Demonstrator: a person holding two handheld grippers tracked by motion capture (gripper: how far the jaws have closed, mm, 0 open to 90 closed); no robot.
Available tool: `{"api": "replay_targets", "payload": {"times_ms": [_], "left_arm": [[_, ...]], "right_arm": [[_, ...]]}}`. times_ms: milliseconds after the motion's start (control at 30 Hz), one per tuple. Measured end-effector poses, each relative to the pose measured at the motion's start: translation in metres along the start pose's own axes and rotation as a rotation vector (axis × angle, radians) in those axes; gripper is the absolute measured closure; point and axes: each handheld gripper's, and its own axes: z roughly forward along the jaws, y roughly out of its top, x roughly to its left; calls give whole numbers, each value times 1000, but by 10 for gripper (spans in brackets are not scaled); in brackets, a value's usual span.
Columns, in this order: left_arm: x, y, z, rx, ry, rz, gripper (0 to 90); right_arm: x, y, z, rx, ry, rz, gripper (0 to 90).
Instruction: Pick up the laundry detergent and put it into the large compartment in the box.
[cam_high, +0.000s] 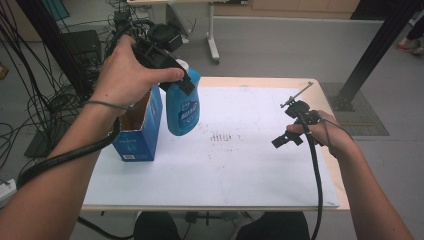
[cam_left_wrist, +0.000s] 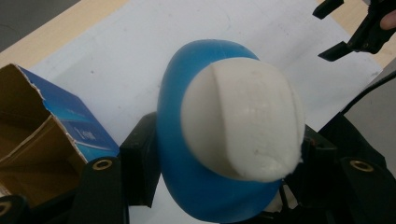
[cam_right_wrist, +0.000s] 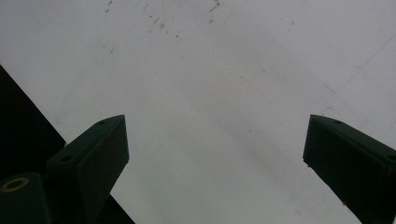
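Your left tongs (cam_high: 176, 75) pinch the blue bottle (cam_high: 182, 110) just under its white cap (cam_left_wrist: 243, 119), holding it in the air beside the open box (cam_high: 137, 127); your right tongs (cam_high: 290, 131) hover spread over the desk (cam_high: 240, 160).

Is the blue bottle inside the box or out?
Out. The left gripper holds the blue bottle in the air beside the open box.

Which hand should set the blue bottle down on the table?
Left. The left gripper already clamps the blue bottle by its neck, beside the open box. The right gripper is open, empty, far off.
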Motion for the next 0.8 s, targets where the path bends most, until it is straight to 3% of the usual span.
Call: {"api": "replay_targets", "payload": {"times_ms": [500, 800], "left_arm": [[8, 30, -46, -56, -8, -39, 383], [21, 29, -45, -66, 4, -84, 382]], "right_arm": [[0, 0, -4, -3, 0, 3, 66], [-2, -2, -3, -8, 2, 1, 66]]}}
